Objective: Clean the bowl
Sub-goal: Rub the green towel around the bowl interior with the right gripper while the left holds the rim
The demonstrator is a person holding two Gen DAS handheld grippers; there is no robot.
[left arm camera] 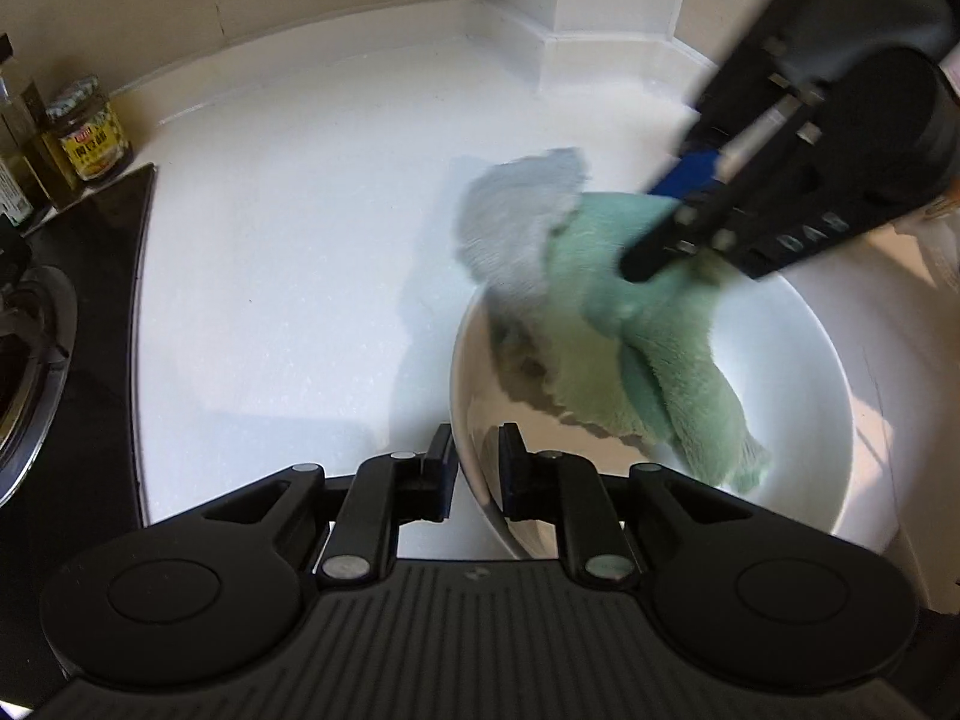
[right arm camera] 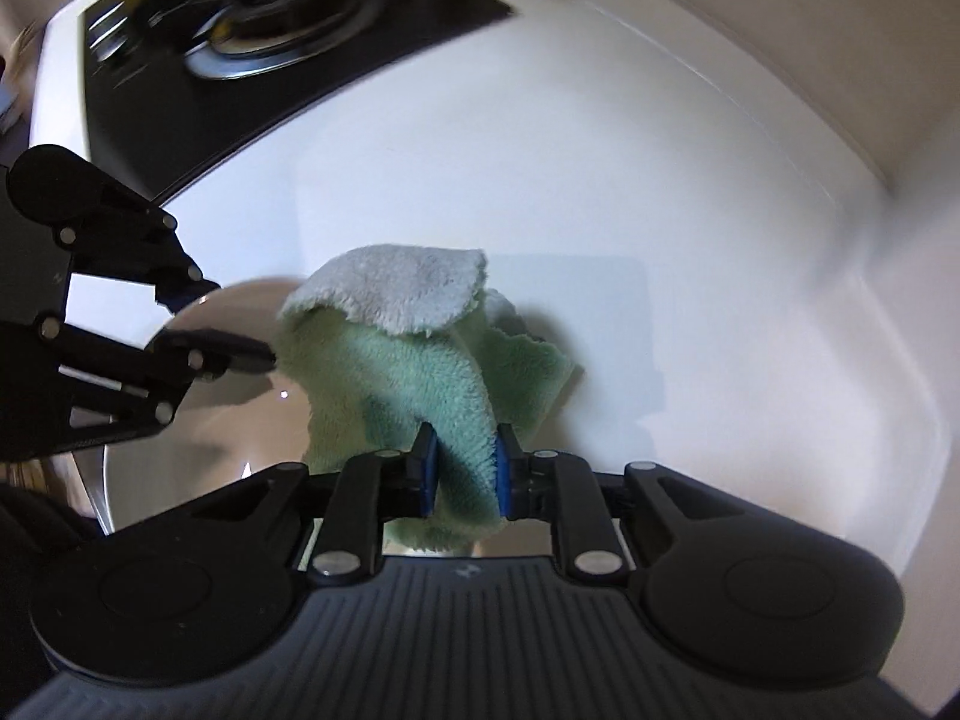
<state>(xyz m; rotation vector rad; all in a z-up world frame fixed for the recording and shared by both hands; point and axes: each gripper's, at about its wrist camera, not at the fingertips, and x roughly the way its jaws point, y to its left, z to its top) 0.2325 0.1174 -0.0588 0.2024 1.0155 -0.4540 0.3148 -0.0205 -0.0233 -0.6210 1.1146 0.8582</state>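
A white bowl (left arm camera: 798, 360) rests on the white counter (left arm camera: 288, 252), low and right in the left wrist view. My left gripper (left arm camera: 477, 450) straddles its near rim, one pad outside the wall and one inside, shut on it. A fluffy green cloth with a grey flap (left arm camera: 660, 360) hangs into the bowl. From the upper right, my right gripper (left arm camera: 660, 222) comes down shut on the cloth's top. In the right wrist view the cloth (right arm camera: 390, 360) is pinched between the blue pads of the right gripper (right arm camera: 464, 456). The bowl (right arm camera: 240, 420) lies behind it, with the left gripper (right arm camera: 219, 327) on its left rim.
A black gas hob (left arm camera: 36, 330) borders the counter on the left, with a yellow-labelled jar (left arm camera: 90, 132) and oil bottles (left arm camera: 18, 138) behind it. The hob (right arm camera: 270, 30) shows blurred at the top of the right wrist view. A wall corner (left arm camera: 600, 0) stands beyond the bowl.
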